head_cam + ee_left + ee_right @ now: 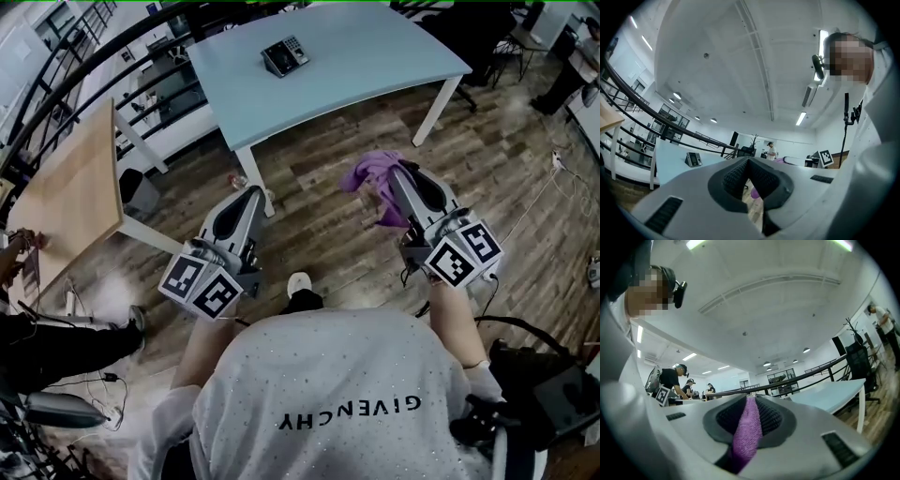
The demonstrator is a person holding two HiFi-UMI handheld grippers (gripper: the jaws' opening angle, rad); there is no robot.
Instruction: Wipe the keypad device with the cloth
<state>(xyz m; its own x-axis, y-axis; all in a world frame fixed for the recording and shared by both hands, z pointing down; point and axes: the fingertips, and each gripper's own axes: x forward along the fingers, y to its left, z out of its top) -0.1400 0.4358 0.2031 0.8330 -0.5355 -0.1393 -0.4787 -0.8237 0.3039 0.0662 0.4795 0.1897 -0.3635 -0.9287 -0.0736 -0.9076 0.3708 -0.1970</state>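
Purple cloth [367,175] was bunched at the tip of the right gripper [400,178]. The right gripper view showed it pinched between the 2 ribbed pads [725,419], a strip running straight down the middle of the jaws. The rest hung loose off the tip, above the wooden floor [328,169]. Over on the other side, the left gripper [251,197] had its jaws pressed together at the tip, with nothing caught between them. Both were held in the air in front of the person, short of the pale blue desk [375,56]. And there sat the keypad device [285,56], towards the far side of that desk, well apart from the cloth and from both grippers. A wood-topped desk [70,187] stood off to the left.
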